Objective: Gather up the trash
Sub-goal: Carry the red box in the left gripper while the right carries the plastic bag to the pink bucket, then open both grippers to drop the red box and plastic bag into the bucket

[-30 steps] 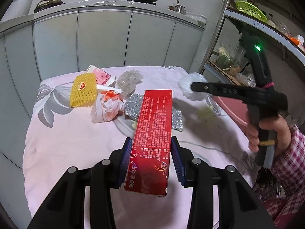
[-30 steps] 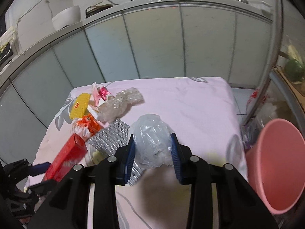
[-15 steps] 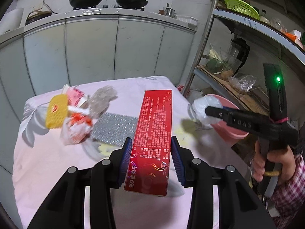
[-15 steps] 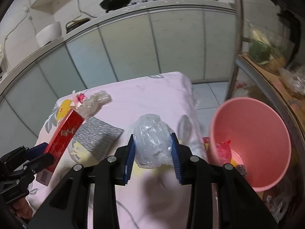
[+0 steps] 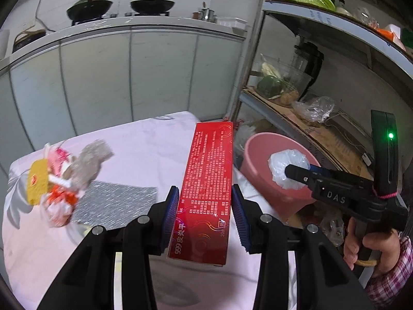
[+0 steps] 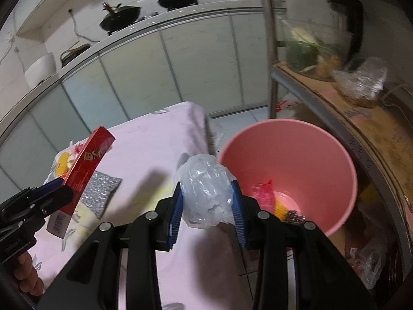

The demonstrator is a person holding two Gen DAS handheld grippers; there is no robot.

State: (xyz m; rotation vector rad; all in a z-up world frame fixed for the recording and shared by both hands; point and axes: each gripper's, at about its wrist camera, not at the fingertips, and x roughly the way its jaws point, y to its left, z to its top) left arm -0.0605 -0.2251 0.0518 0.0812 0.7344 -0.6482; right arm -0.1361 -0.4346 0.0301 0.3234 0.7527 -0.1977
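**Trash carried toward the pink bucket**

A kitchen bench (image 5: 144, 155) under pink cloth. The left hand-held gripper (image 5: 205, 214) clamps a red box (image 5: 206, 180) above it; the right hand-held gripper (image 6: 207, 206) grips a crumpled plastic bag (image 6: 206, 188) beside the pink bucket (image 6: 322, 160).

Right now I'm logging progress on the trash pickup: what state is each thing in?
Left gripper: shut on red box, held off the table.
Right gripper: shut on plastic bag, crumpled, beside the bin's rim.
Pink bin: upright, open, some trash at the bottom.
Silver pad: flat on the table.
Wrapper pile: still on the table, uncollected.
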